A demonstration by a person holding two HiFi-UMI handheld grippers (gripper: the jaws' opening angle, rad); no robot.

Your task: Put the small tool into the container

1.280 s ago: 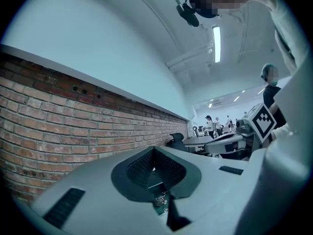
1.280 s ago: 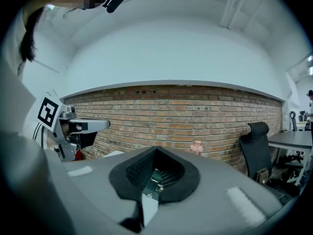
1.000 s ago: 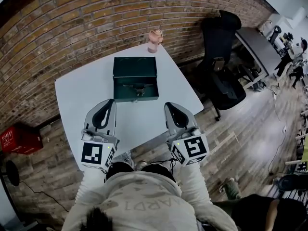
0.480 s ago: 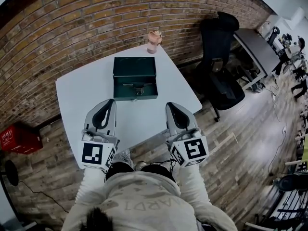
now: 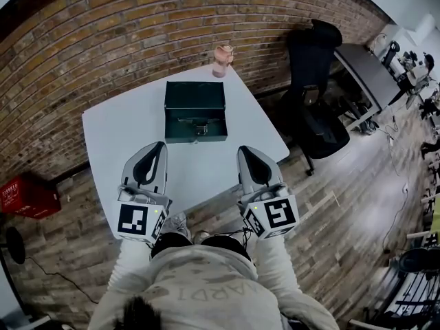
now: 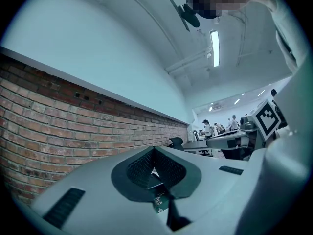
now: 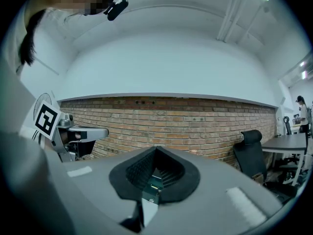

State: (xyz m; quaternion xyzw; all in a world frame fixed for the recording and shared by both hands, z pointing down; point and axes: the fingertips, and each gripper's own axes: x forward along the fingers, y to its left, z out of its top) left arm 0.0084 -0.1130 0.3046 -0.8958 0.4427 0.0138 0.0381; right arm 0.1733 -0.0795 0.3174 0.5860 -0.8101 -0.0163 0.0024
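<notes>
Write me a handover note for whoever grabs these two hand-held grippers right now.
Left hand-held gripper: shut, empty, over the near edge of the white table.
Right hand-held gripper: shut, empty, alongside it.
Green box: mid-table, lid closed, latch towards the person.
Small pink object: stands at the far edge behind the box; can't tell if it is the tool.
Done: nothing in the box yet.
Left: open the box, fetch the tool, put it in.

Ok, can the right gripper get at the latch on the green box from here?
Probably yes. The latch on the green box faces the right gripper, and nothing lies on the white table between them. Its jaws are shut, so they need opening first.
</notes>
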